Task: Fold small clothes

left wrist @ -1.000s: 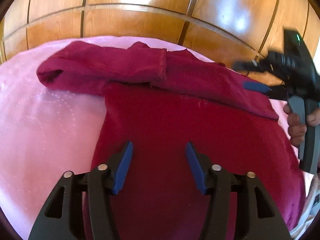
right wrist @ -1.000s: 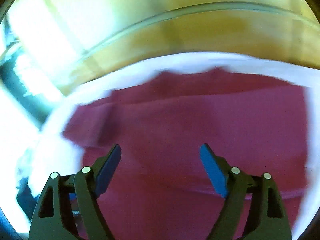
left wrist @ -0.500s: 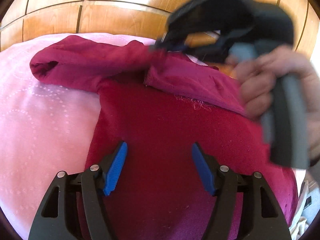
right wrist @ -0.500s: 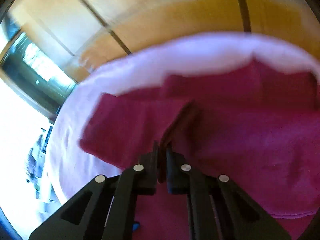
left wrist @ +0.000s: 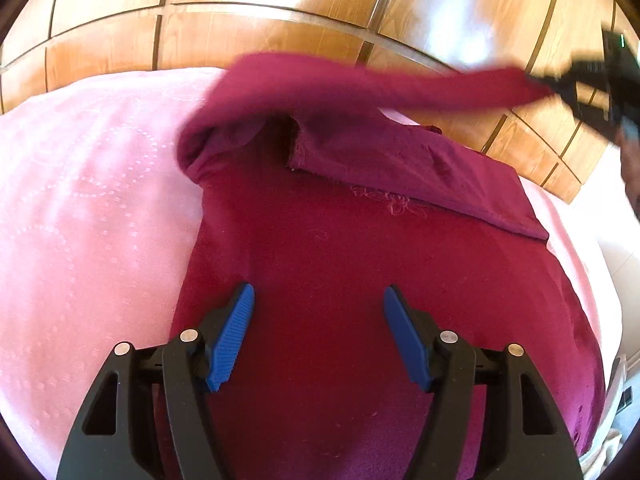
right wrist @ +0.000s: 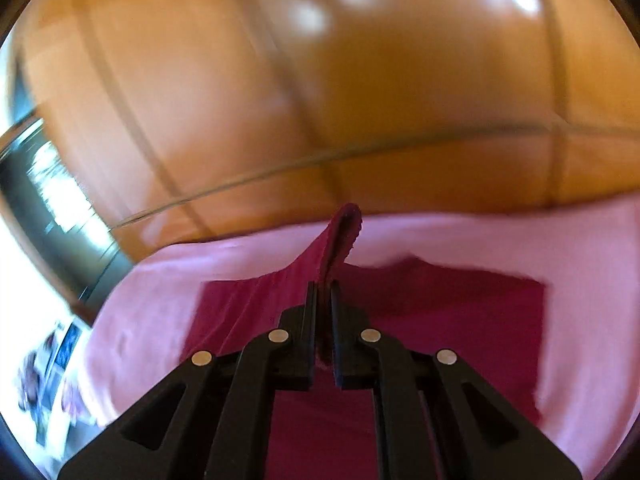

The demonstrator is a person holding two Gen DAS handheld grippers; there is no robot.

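Observation:
A dark red long-sleeved top (left wrist: pixel 352 264) lies flat on a pink bedspread (left wrist: pixel 88 216). My left gripper (left wrist: pixel 318 332) is open and empty, hovering low over the top's lower body. My right gripper (right wrist: pixel 323 300) is shut on the top's left sleeve (right wrist: pixel 340 236) and holds it lifted; in the left wrist view that sleeve (left wrist: pixel 380 88) stretches in the air across the top toward the right gripper (left wrist: pixel 596 84) at the upper right. The other sleeve (left wrist: pixel 420 164) lies folded across the chest.
A glossy wooden headboard (left wrist: pixel 280 28) rises just behind the bed. The bed's right edge (left wrist: pixel 592 264) drops off to a pale floor. In the right wrist view a dark window or cabinet (right wrist: pixel 44 200) stands at the far left.
My right gripper closed on the left sleeve near the collar, then lifted it and pulled it rightward across the top. My left gripper stayed open over the lower body.

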